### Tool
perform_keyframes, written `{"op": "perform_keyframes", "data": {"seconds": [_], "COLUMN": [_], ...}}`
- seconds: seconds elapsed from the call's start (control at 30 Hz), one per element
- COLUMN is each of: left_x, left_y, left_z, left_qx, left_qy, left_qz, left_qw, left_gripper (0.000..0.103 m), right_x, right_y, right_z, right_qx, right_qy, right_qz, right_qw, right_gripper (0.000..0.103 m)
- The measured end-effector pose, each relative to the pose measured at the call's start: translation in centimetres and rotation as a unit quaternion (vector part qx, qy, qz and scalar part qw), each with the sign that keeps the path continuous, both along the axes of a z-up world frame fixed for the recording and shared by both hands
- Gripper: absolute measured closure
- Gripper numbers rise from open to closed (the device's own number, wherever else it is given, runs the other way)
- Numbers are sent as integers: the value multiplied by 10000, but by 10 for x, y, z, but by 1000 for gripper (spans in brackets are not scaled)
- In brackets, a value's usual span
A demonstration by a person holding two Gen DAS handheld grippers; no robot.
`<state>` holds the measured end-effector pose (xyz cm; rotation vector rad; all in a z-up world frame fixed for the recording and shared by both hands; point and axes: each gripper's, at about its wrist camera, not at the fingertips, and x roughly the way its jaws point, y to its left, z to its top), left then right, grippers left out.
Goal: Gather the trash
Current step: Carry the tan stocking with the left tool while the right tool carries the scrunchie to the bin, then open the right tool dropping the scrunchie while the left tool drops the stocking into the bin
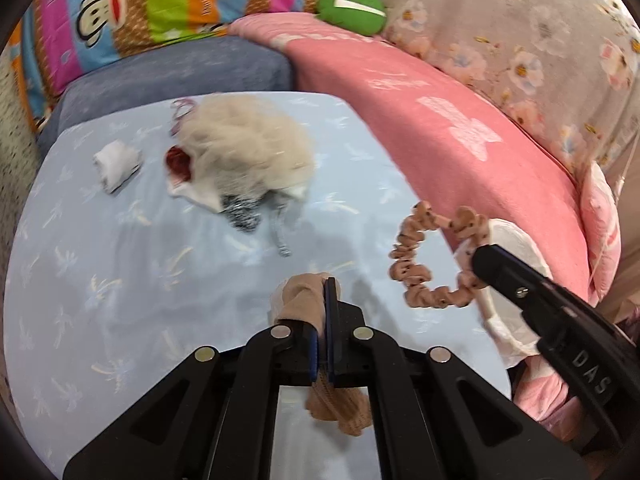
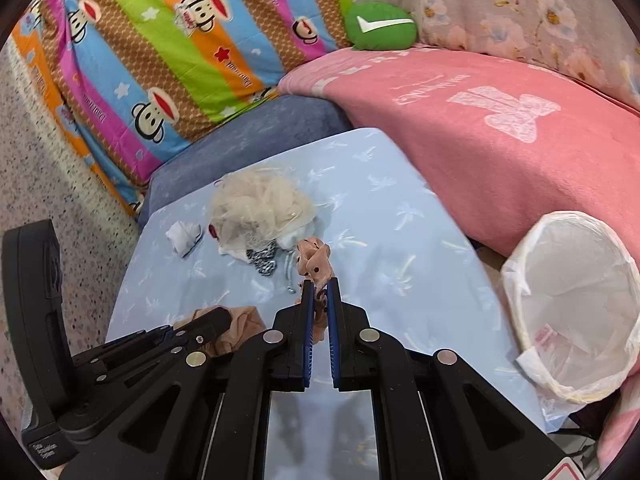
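White-lined round bin partly cut off in left view behind right gripper — clamped on pink dotted fabric scrunchie, held above pale blue table cover. Left gripper clenched on crumpled tan stocking — lower end blurred.

claw arm: "DAS" | green cushion: white check mark | pink blanket: script unreadable

Path to bin clear; pile far side.
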<state>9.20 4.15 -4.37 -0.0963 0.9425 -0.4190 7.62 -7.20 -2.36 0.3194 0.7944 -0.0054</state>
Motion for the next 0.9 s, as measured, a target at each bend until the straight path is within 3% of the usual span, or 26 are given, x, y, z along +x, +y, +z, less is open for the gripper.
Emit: {"op": "perform_keyframes", "data": {"seconds": [0.37, 0.9], "left_x": [-9, -34], "left_y": [-97, -219], "left_z": [18, 29], "left_qx": [34, 17], "left_qy": [-227, -306], "left_qz": [-950, -2226], "left_qw": [9952, 9744], "left_gripper": [101, 100], "right_x": [-37, -97], "right_y": [-85, -207], "right_z": [9, -6], "right_qx": [49, 74], "right_qy": [-139, 11], "right_qz": [-778, -2092], "right_qw": [9969, 9778], "right_gripper": [97, 96]}}
